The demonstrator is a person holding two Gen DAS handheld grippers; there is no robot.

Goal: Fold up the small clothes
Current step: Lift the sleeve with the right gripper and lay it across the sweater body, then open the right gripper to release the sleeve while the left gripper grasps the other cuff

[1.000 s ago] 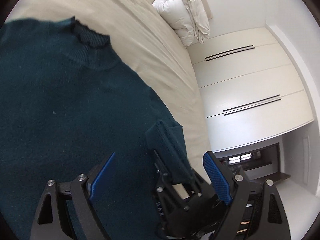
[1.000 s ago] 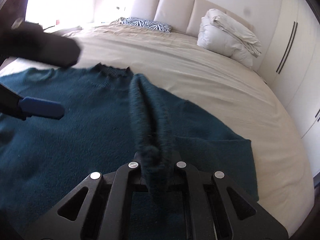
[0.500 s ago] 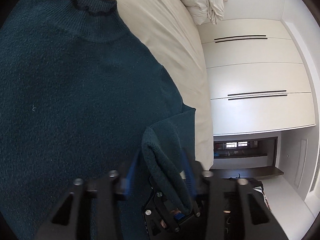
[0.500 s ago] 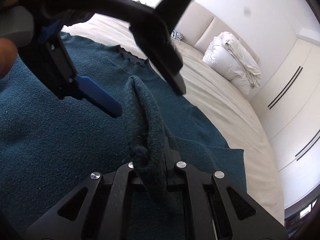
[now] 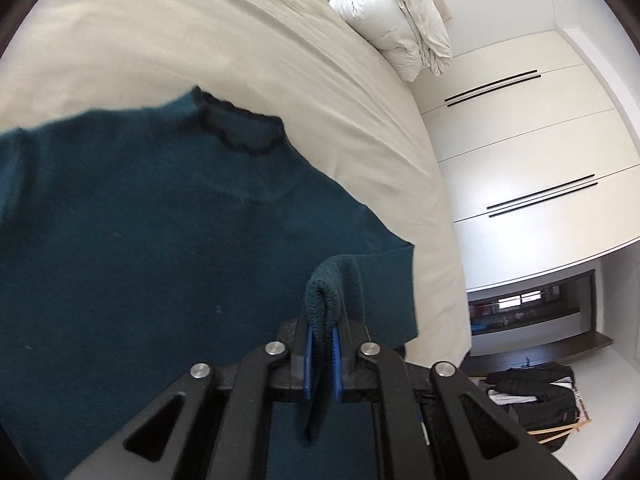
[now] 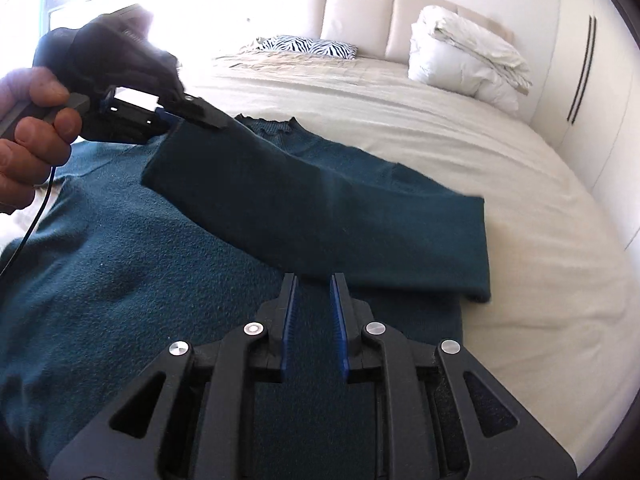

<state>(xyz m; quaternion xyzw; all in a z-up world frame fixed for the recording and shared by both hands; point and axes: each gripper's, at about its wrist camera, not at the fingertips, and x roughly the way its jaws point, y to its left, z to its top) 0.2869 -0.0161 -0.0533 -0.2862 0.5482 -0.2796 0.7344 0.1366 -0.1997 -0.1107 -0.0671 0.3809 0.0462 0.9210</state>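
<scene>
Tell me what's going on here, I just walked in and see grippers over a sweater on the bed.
A person is folding a teal sweater on the bed. The left gripper is clamped on the sleeve and holds it across the body. The right gripper has just been opening; nothing is between its jaws now.

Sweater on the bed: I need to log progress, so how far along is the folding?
Early stage. Done: the sweater lies spread flat on the bed, collar away from the grippers. In hand: the left gripper is shut on the sleeve, stretching it across the body; the right gripper has just been opening, with nothing between its pads. Left: laying the sleeve down, then apparently the other side and the body folds.
</scene>
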